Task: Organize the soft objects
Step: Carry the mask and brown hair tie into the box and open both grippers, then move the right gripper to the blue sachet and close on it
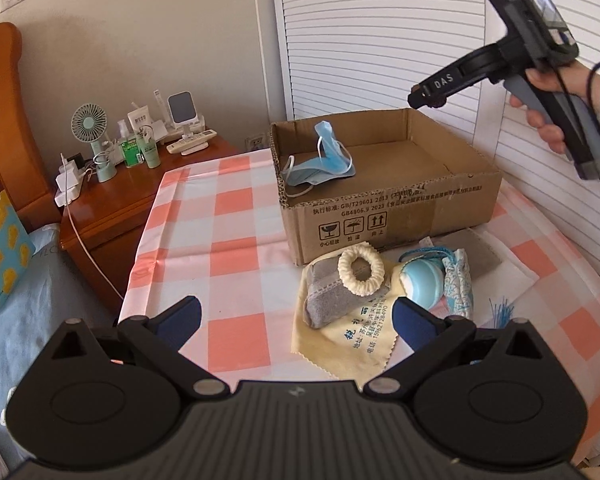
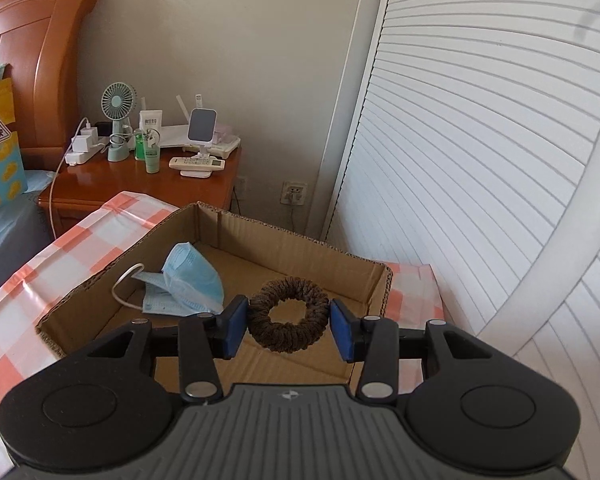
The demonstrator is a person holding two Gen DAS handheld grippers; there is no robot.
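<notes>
Jaws of the right gripper (image 2: 289,326) sit to either side of a brown scrunchie (image 2: 288,324), above the open cardboard box (image 1: 388,204). The left pad touches the ring's edge; on the right a thin gap seems to show, so I cannot tell whether the ring is pinched or merely framed. From the left wrist view this tool is seen high over the box's far right corner, tilted nose-down, with the person's right hand (image 1: 556,96) wrapped around its grip; the scrunchie itself cannot be made out from there.

The left gripper (image 1: 296,318) hovers low over the checked bench (image 1: 236,208) with its jaws spread wide and nothing between them, pointing at the pile in front of the box.

Inside the box, a blue face mask (image 2: 188,284) leans against the left wall. In the pile, a cream scrunchie (image 1: 360,270) rests on a grey cloth (image 1: 330,300), which lies on a yellow printed cloth (image 1: 356,332). Just beside these sit a pale blue ball (image 1: 424,282) and a blue patterned pouch (image 1: 458,284). The left gripper's right finger covers part of the yellow cloth. A blue bristly thing at the right is too partly hidden to identify.
</notes>
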